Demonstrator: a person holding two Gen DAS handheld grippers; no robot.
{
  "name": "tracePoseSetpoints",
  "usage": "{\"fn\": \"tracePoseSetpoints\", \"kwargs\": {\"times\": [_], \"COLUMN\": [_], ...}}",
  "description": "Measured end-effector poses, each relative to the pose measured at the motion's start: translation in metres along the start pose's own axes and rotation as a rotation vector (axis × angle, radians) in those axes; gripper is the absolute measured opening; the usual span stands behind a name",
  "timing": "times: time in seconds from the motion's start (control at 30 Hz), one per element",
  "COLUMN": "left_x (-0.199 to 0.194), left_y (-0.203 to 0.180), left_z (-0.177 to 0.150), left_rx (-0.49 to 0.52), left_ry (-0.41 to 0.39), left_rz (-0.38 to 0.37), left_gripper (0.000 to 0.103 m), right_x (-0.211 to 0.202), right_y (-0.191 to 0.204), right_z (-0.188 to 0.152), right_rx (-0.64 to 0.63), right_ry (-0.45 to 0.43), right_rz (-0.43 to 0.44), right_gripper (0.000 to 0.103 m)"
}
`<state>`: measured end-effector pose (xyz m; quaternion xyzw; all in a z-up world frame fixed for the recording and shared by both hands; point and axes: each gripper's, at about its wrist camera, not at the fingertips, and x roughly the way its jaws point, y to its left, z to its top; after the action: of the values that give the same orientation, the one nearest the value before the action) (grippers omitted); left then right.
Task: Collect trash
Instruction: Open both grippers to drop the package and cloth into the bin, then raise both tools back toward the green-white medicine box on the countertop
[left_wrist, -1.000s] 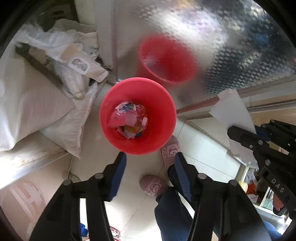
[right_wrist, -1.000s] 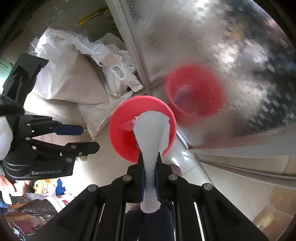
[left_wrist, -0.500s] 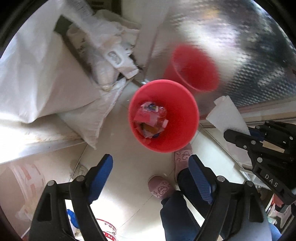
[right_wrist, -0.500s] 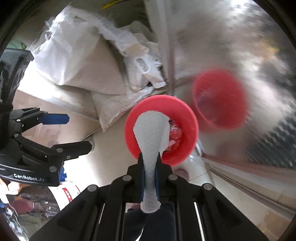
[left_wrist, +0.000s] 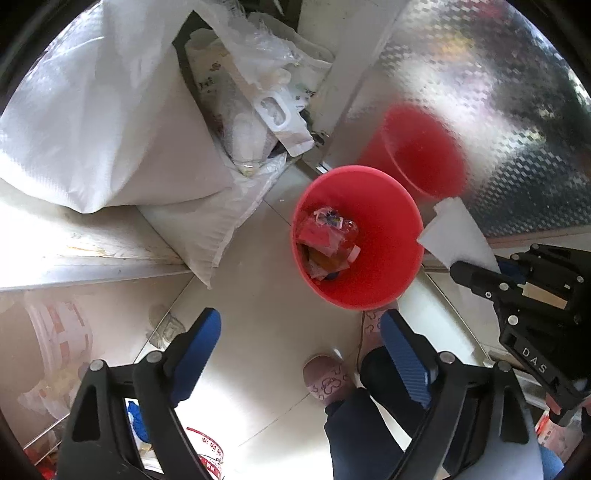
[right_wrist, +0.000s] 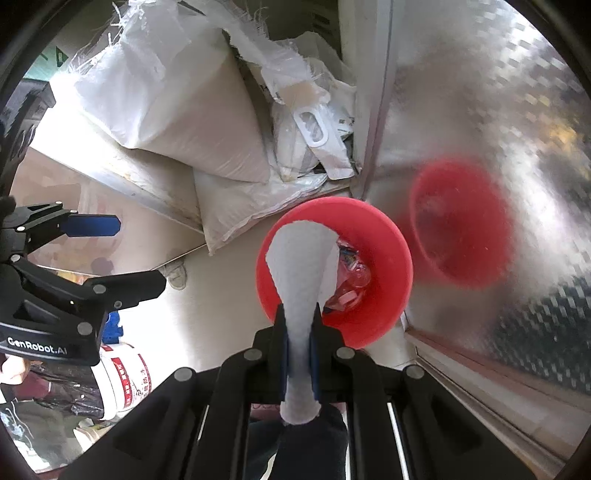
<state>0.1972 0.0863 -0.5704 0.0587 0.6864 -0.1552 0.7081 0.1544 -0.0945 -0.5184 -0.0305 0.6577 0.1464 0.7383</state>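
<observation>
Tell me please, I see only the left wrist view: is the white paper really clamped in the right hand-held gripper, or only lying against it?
Observer: Clamped. In the right wrist view the right hand-held gripper is shut on the white paper, with a pad pressing on each side.
Operator: Where does the free end of the paper point?
Observer: In that view it overlaps the opening of the red bin; the trash inside shows just beside it.
Operator: Does any paper come out behind the pads?
Observer: Yes, a short piece of it hangs out behind the pads, toward the camera.
</observation>
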Motion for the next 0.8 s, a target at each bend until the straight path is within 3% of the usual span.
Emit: {"fn": "tracePoseSetpoints", "kwargs": {"times": [0.13, 0.2, 0.27, 0.37, 0.43, 0.73, 0.8], "left_x": [0.003, 0.002, 0.001, -0.007, -0.014, -0.079, -0.104], "left_y": [0.001, 0.0, 0.0, -0.001, -0.003, -0.013, -0.017], "left_z": [-0.002, -0.004, -0.005, -0.008, -0.009, -0.021, -0.025], "left_rx": [-0.011, -0.014, -0.014, -0.008, 0.001, 0.002, 0.002], "left_ry": [-0.004, -0.009, -0.007, -0.019, -0.023, -0.058, -0.067], "left_rz": [0.008, 0.016, 0.022, 0.02, 0.012, -0.001, -0.002], "left_gripper": [0.087, 0.091, 0.094, 0.096, 0.103, 0.103, 0.103], "right_x": [0.004, 0.004, 0.003, -0.003, -0.008, -0.063, -0.084], "right_y": [0.0, 0.002, 0.002, 0.005, 0.007, 0.018, 0.024], "right_z": [0.002, 0.003, 0.002, 0.001, 0.001, -0.001, -0.003], "right_rx": [-0.023, -0.033, -0.039, -0.046, -0.046, -0.028, -0.022], "right_ry": [0.001, -0.004, 0.0, -0.025, -0.037, -0.052, -0.063], "right_rz": [-0.013, -0.031, -0.035, -0.055, -0.063, -0.076, -0.081], "right_gripper": [0.008, 0.014, 0.05, 0.062, 0.069, 0.072, 0.077]}}
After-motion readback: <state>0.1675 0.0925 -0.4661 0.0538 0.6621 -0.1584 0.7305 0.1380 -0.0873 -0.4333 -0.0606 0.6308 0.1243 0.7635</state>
